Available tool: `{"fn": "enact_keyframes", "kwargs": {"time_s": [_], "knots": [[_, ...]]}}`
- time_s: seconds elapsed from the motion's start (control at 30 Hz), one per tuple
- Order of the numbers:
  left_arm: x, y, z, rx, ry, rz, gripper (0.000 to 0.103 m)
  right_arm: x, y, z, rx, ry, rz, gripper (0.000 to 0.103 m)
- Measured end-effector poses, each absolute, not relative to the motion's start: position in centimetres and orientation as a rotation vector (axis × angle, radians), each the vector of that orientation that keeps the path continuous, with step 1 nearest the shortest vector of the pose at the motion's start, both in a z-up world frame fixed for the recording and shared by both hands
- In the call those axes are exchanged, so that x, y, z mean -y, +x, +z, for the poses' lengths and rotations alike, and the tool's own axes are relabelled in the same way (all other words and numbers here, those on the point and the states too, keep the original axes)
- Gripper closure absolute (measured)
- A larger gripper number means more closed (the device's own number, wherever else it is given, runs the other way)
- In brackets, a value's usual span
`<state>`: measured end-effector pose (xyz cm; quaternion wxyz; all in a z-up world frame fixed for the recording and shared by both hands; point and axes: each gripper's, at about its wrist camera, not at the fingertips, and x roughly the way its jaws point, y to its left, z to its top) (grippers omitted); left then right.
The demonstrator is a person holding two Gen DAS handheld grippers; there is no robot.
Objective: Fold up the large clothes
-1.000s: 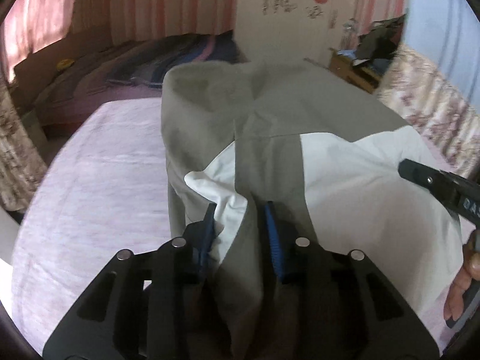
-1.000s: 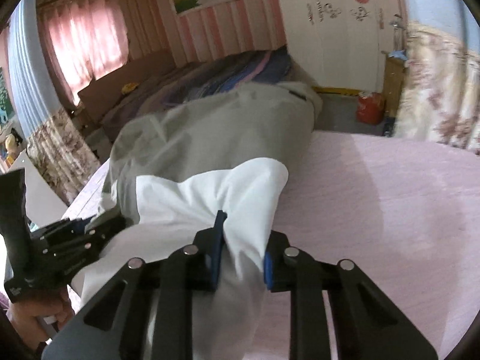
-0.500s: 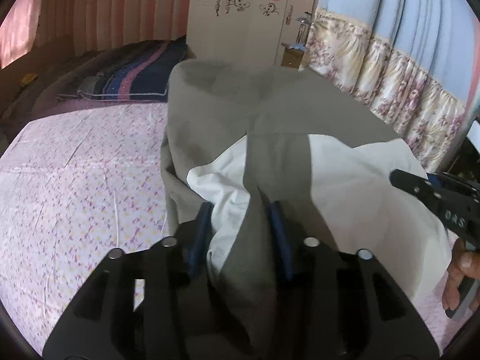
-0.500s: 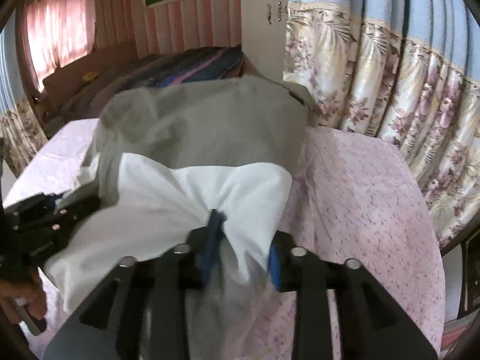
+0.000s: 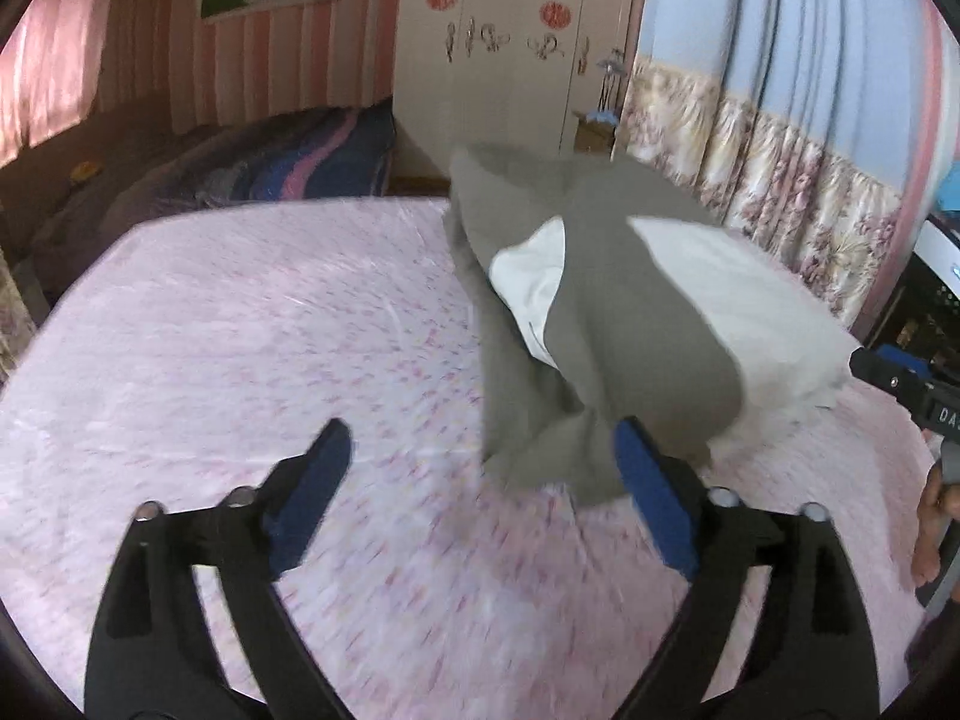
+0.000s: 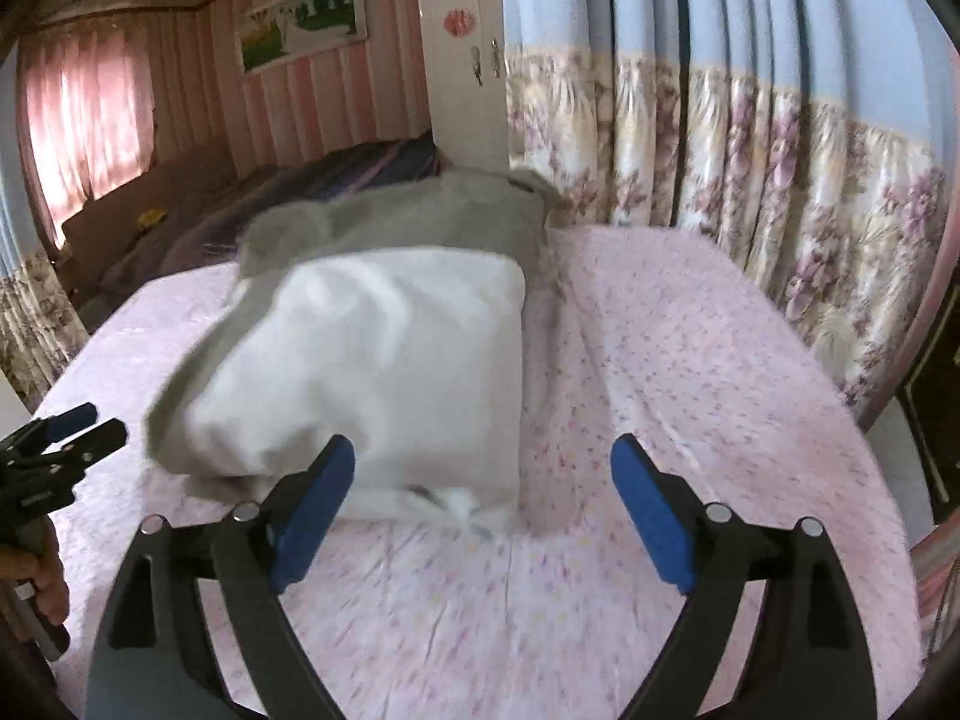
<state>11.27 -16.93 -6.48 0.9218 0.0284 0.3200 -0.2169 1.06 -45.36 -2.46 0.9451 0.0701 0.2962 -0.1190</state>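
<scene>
A large grey and white garment [image 5: 630,330] lies in a folded, rumpled heap on the pink bedsheet [image 5: 240,360]. My left gripper [image 5: 483,438] hovers at its near grey edge with the jaws opening wide. The cloth lies loose by the right finger and neither pad presses on it. In the right wrist view the garment's white part [image 6: 384,360] faces me. My right gripper [image 6: 483,450] is opening too, with the white hem lying free just ahead between the fingers. Each gripper shows at the edge of the other's view: the right gripper [image 5: 900,384] and the left gripper [image 6: 60,438].
Dark striped bedding [image 5: 270,180] lies beyond the bed's far edge. A white wardrobe [image 5: 510,60] stands at the back and floral curtains [image 6: 780,180] hang along the right side. A person's hand [image 6: 36,576] holds the left gripper's handle.
Both grippers were shut on the garment's near edge and have let go. Their jaws now stand wide, the garment has dropped onto the sheet, and both views have swung right.
</scene>
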Motion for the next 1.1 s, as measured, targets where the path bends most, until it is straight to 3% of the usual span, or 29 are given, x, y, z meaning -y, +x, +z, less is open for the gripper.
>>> {"fn": "enact_keyframes", "kwargs": {"time_s": [0.07,0.6,1.1], "knots": [[15.4,9.4,-5.1,-0.601,0.078,-0.4,0.003,43.6,-0.5,-0.9,-0.6,0.119,-0.266,0.002],[6.0,0.7,0.4,-0.49,0.034,-0.23,0.003,34.2,-8.7,5.2,-0.401,0.168,-0.246,0.002],[5.8,-0.4,1.2,-0.463,-0.007,-0.278,0.003,32.2,-8.8,4.5,-0.429,0.113,-0.23,0.002]]}}
